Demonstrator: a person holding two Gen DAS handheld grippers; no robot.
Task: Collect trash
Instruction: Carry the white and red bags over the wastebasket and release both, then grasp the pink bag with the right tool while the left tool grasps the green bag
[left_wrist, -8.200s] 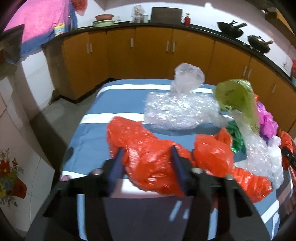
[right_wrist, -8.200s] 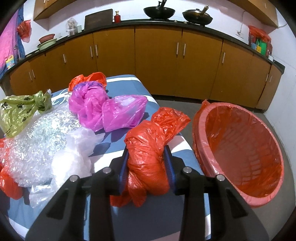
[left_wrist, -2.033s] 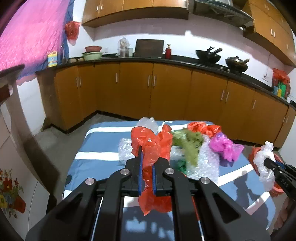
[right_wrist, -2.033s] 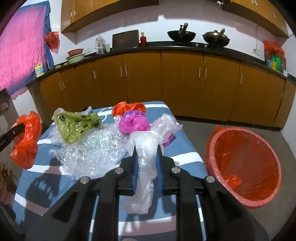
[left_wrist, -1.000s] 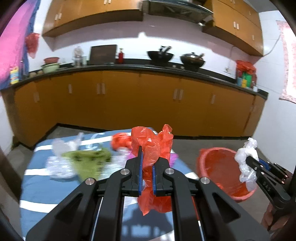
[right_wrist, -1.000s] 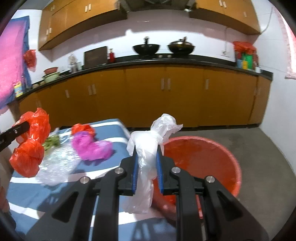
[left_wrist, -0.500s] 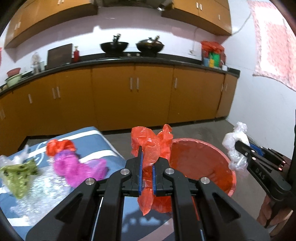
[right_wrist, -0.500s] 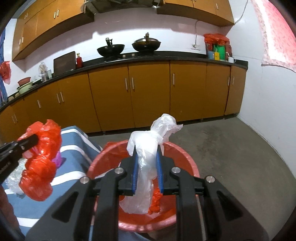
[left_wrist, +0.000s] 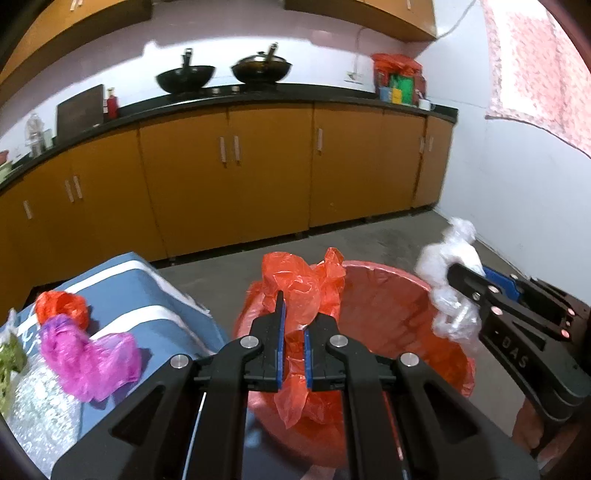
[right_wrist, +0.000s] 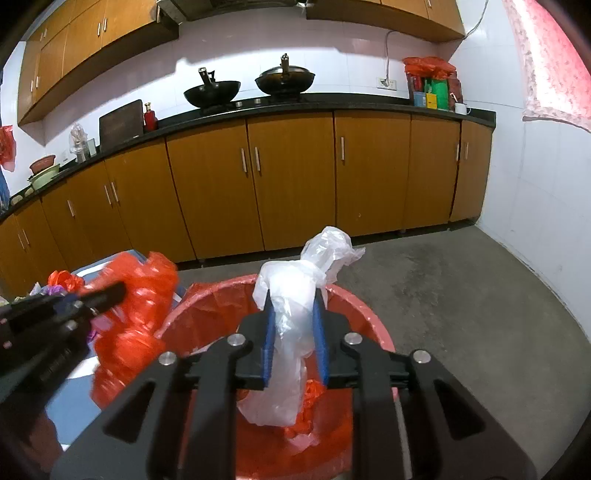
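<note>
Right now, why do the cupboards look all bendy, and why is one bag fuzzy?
In both wrist views the fisheye lens bows the straight cupboards and darkens the corners. In the right wrist view the red bag in the left gripper is smeared by motion. In the left wrist view the white bag looks smeared too.

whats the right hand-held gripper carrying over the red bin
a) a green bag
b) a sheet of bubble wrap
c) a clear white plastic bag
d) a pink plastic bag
c: in the right wrist view the clear white plastic bag sits between the blue pads of the right hand-held gripper, hanging over the red bin; the jaws have just been opening.
</note>
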